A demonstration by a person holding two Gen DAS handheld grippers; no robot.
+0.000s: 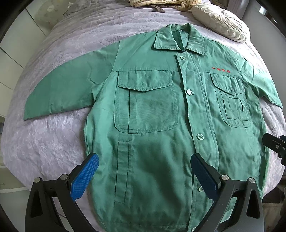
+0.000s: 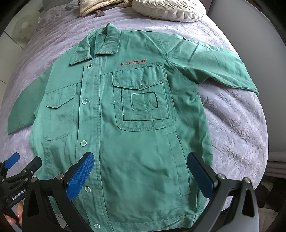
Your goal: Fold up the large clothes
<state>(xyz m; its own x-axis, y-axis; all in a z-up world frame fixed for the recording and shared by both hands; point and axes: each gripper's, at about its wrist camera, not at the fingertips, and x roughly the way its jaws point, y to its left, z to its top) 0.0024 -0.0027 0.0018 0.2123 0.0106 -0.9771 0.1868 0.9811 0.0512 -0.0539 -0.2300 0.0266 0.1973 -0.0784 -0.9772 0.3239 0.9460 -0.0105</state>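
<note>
A green work jacket point(image 1: 157, 114) lies flat and buttoned, front up, on a lilac bedspread point(image 1: 53, 142), collar at the far side, both sleeves spread out. It has two chest pockets and red embroidery. It also shows in the right wrist view point(image 2: 135, 114). My left gripper point(image 1: 144, 158) is open and empty, above the jacket's lower left front. My right gripper point(image 2: 140, 158) is open and empty, above the lower right front. The left gripper shows at the left edge of the right wrist view point(image 2: 23, 162); part of the right gripper shows at the right edge of the left wrist view point(image 1: 275, 144).
A round cream pleated cushion point(image 1: 221, 23) lies beyond the collar, also in the right wrist view point(image 2: 168, 9). A striped beige cloth point(image 1: 160, 3) lies at the bed's far edge. The bedspread point(image 2: 241, 125) extends on both sides of the jacket. Tiled floor point(image 1: 16, 53) lies left of the bed.
</note>
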